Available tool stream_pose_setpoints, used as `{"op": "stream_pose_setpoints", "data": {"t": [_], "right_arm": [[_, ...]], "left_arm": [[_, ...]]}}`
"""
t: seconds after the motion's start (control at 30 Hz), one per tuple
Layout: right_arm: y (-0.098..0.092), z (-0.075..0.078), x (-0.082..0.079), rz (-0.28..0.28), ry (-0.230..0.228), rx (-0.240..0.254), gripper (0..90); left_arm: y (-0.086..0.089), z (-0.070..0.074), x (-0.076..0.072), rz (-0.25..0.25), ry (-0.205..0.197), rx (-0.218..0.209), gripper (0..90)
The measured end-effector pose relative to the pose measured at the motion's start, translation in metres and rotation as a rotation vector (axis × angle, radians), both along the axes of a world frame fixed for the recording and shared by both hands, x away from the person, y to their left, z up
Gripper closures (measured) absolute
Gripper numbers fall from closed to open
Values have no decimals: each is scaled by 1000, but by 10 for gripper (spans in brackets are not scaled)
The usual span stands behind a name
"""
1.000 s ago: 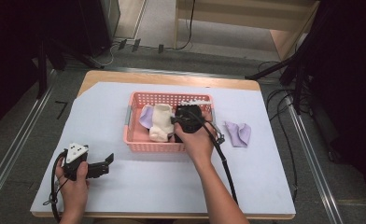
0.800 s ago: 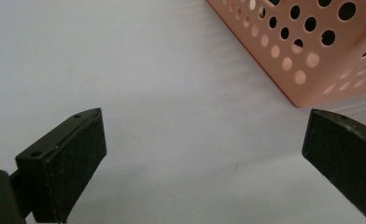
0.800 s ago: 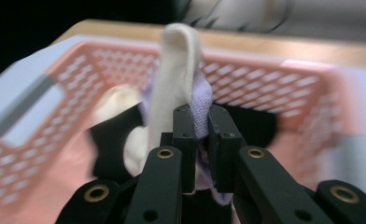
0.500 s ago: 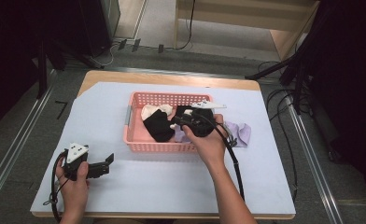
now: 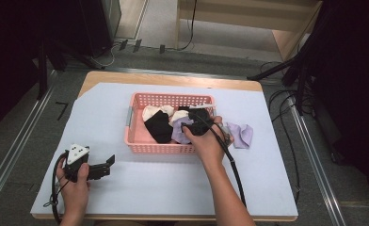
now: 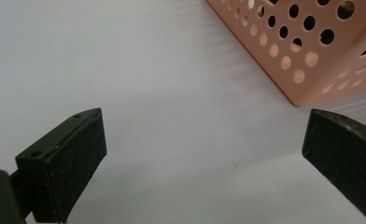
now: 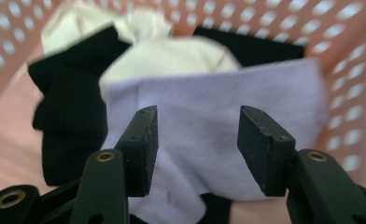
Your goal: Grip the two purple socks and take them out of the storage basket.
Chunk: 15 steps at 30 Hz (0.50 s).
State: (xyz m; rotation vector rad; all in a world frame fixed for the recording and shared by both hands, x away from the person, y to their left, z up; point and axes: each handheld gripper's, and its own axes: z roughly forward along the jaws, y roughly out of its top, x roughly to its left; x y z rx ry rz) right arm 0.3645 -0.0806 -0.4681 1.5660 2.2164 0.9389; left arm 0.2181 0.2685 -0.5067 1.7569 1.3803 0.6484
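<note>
The right hand-held gripper (image 7: 197,140) hangs inside the pink basket (image 5: 135,136), its jaws just opened and apart over a lilac sock (image 7: 218,121) without pinching it. That sock lies in the basket's right half, beside a black sock (image 5: 158,126) and a cream sock (image 5: 154,112). Another lilac sock (image 5: 241,134) lies on the table (image 5: 173,188), right of the basket. The left hand-held gripper (image 5: 108,162) rests open at the table's near left.

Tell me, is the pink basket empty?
No. The pink basket holds a black sock, a cream sock and a purple sock.
</note>
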Motion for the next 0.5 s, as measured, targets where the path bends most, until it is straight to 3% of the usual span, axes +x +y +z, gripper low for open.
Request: {"op": "stream_pose_setpoints", "data": {"t": [0.07,0.17,0.23,0.33,0.43,0.5], "right_arm": [[4,-5,3,12,108,10,518],[8,-9,5,45,203,16,588],[8,-11,6,39,242,-2,715],[7,-11,5,52,225,-26,858],[3,-9,0,72,150,25,874],[0,-5,-3,58,105,84,874]], "left_arm": [[0,0,0,10,0,2,34],[0,0,0,5,5,7,61],[-1,0,0,6,4,5,61],[0,0,0,8,1,6,61],[0,0,0,11,1,7,61],[0,0,0,12,2,6,61]]}}
